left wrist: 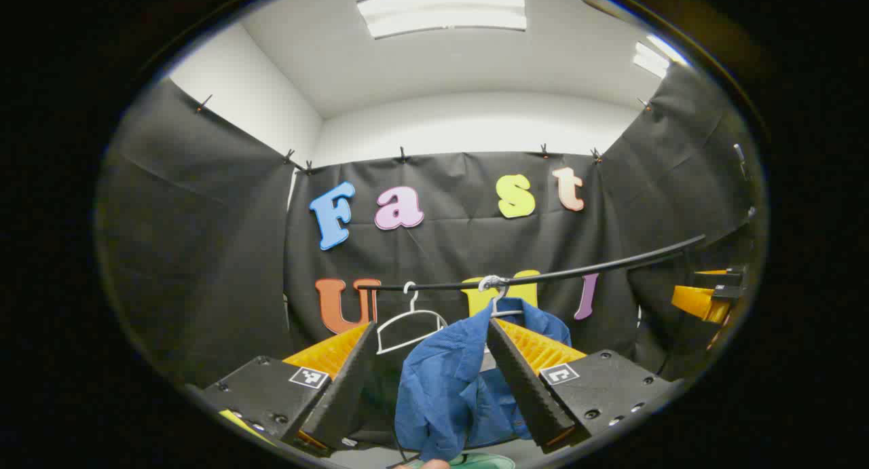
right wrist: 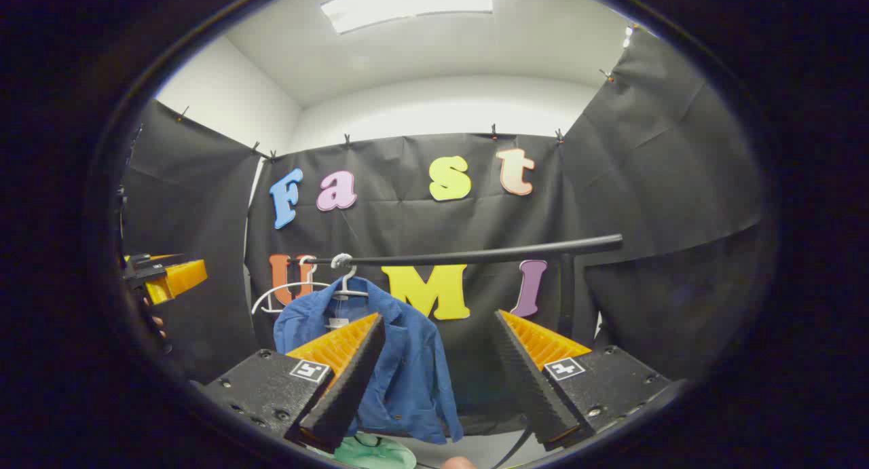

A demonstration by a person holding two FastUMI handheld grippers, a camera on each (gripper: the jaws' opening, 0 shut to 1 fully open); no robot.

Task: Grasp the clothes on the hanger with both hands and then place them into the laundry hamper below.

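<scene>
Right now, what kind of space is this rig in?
Likely a small indoor recording booth set up as a laundry corner: black cloth walls pinned up under a white ceiling, a black rail carrying a blue shirt on a hanger, and an empty white hanger beside it.

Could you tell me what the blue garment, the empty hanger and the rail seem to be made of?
Blue shirt: woven cloth, matte, probably cotton; it creases and drapes softly. Empty white hanger: thin, smoothly bent; coated wire or plastic, hard to tell. Black rail: smooth matte rod, perhaps painted metal or plastic.
</scene>
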